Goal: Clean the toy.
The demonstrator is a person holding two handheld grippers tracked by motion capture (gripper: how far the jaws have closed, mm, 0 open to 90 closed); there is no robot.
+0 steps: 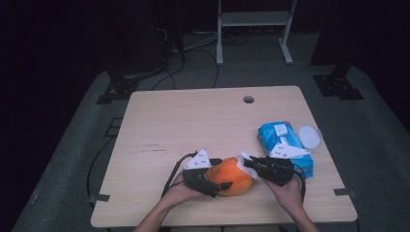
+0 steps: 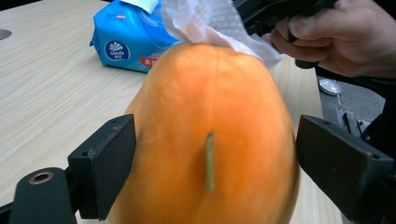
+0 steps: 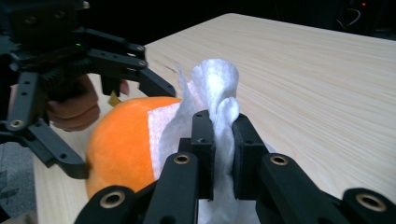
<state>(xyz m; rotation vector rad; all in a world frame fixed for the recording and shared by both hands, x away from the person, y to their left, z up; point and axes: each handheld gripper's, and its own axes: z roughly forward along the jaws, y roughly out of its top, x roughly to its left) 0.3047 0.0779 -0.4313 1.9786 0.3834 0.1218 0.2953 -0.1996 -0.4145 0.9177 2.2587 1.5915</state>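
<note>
Pale wooden table in a dark room, ringed by grey floor and cables.
An orange rounded fruit is being straddled near the front edge by the spread left gripper, its pads seemingly apart; a white tissue is being pinched against it by the right gripper, beside a blue wipes pack.

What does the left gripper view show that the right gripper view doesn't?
Left gripper view: the fruit's stem facing the camera, the left gripper with its jaws either side of the orange fruit, and the blue wipes pack. Right gripper view: the right gripper shut on the white wipe. Both: fruit, wipe draped against it, wooden table.
</note>
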